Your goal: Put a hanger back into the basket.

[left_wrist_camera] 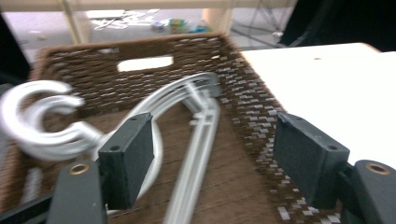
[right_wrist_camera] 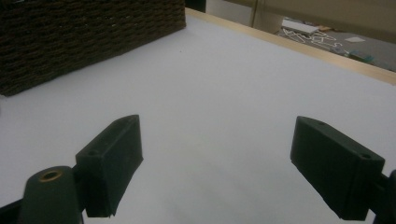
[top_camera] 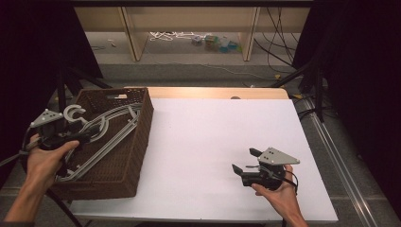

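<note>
My left gripper (left_wrist_camera: 212,163) hovers over the dark brown woven wicker basket (top_camera: 142,142) at the left edge of the white table (top_camera: 222,142), jaws spread wide and clamped on nothing. The grey plastic clothes hangers (top_camera: 106,130) lie stacked inside the basket, hooks (left_wrist_camera: 39,116) toward its far left corner, so they rest flat rather than tangle. The blur leaves me unsure whether one jaw grazes a hanger arm. My right gripper (top_camera: 246,163) waits released above bare tabletop near the front right corner. The basket's tall walls obstruct any sideways approach; entry is from above.
</note>
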The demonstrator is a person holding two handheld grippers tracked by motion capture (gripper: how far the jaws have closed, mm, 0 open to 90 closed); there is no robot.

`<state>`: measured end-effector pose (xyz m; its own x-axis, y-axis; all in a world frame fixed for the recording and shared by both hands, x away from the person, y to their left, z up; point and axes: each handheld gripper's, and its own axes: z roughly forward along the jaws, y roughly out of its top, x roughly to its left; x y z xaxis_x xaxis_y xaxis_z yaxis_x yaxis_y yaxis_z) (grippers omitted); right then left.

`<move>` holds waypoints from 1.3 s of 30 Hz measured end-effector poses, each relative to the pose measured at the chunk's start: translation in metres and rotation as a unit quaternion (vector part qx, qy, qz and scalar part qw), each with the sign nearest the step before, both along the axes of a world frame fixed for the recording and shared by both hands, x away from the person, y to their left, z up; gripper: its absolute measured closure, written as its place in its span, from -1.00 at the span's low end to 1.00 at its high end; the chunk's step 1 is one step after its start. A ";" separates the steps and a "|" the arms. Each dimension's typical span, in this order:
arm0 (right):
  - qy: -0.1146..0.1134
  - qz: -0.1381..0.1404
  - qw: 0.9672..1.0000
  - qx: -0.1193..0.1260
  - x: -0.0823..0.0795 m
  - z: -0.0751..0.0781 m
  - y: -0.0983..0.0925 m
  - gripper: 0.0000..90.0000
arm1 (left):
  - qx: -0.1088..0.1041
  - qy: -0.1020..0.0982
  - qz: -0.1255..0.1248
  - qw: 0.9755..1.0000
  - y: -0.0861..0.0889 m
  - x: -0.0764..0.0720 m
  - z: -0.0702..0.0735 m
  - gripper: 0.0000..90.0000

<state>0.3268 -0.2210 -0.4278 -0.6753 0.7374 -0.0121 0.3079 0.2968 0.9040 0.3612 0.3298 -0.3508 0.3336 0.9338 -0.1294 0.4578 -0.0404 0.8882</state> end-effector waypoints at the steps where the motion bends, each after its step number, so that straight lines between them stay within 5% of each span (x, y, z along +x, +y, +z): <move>1: -0.001 0.000 1.000 0.000 0.000 0.000 0.000 -0.61 | -0.002 -0.004 -0.006 1.000 -0.005 -0.002 0.000 -0.37; 12: 0.001 0.000 1.000 -0.004 -0.001 0.000 0.000 -0.61 | -0.018 -0.028 -0.058 0.998 -0.048 -0.012 -0.003 -0.47; 26: 0.001 0.005 1.000 0.004 -0.001 -0.001 0.000 -0.61 | -0.042 -0.055 -0.107 0.992 -0.093 -0.020 -0.007 -0.47; 32: 0.005 0.002 1.000 0.007 -0.002 -0.001 0.000 -0.61 | -0.036 -0.059 -0.148 0.987 -0.117 -0.026 -0.011 -0.49; 33: 0.003 0.004 1.000 0.006 -0.002 -0.001 0.000 -0.61 | -0.037 -0.061 -0.164 0.984 -0.126 -0.027 -0.014 -0.50; 39: -0.003 0.008 1.000 0.005 -0.001 -0.001 0.001 -0.61 | -0.041 -0.067 -0.182 0.980 -0.141 -0.032 -0.022 -0.52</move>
